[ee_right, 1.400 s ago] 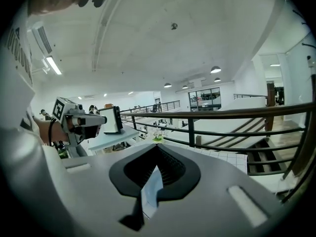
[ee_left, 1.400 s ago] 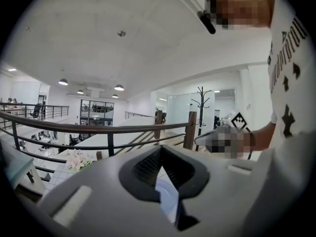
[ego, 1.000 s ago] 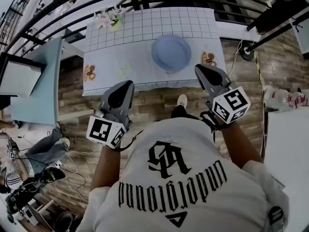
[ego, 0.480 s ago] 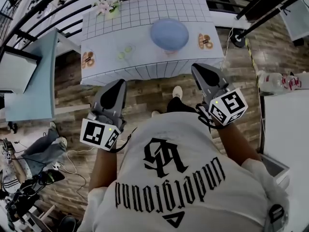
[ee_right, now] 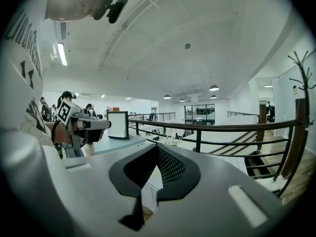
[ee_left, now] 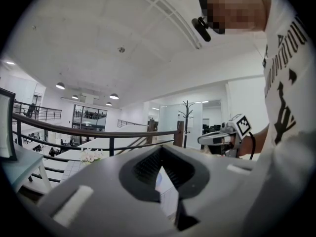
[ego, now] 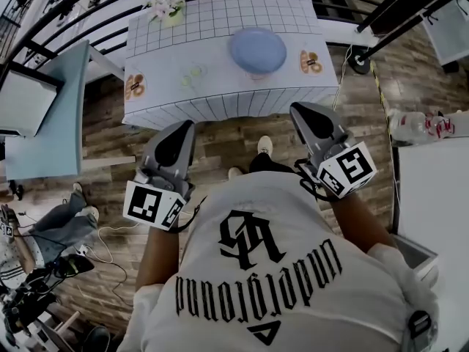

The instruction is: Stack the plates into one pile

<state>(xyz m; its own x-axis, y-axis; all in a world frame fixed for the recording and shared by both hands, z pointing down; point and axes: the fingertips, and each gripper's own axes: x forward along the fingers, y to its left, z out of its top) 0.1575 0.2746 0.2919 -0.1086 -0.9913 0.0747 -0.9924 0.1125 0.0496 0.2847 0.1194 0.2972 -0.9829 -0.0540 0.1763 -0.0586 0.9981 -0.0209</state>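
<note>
A pile of light blue plates (ego: 257, 51) sits at the far middle of the grid-cloth table (ego: 220, 101), nothing else stacked beside it. Both grippers hang over the wooden floor short of the table's near edge, close to the person's body. My left gripper (ego: 178, 129) is shut and empty, its jaws meeting in a thin line (ee_left: 165, 174). The right gripper (ego: 303, 113) is likewise shut with nothing in it (ee_right: 148, 181). Each gripper view shows the other gripper off to the side, pointing level toward a railing.
On the table are a flower pot (ego: 165, 9), two printed coasters (ego: 134, 88) (ego: 311, 62) and small green pieces (ego: 192, 75). A light blue desk (ego: 44, 116) stands left, a white table (ego: 432, 196) right, bottles (ego: 425, 127) on the floor, and a black railing behind.
Both grippers have drawn back from the table's near edge and now hang over the floor. The table and plate pile sit farther off in view. Jaws stayed shut.
</note>
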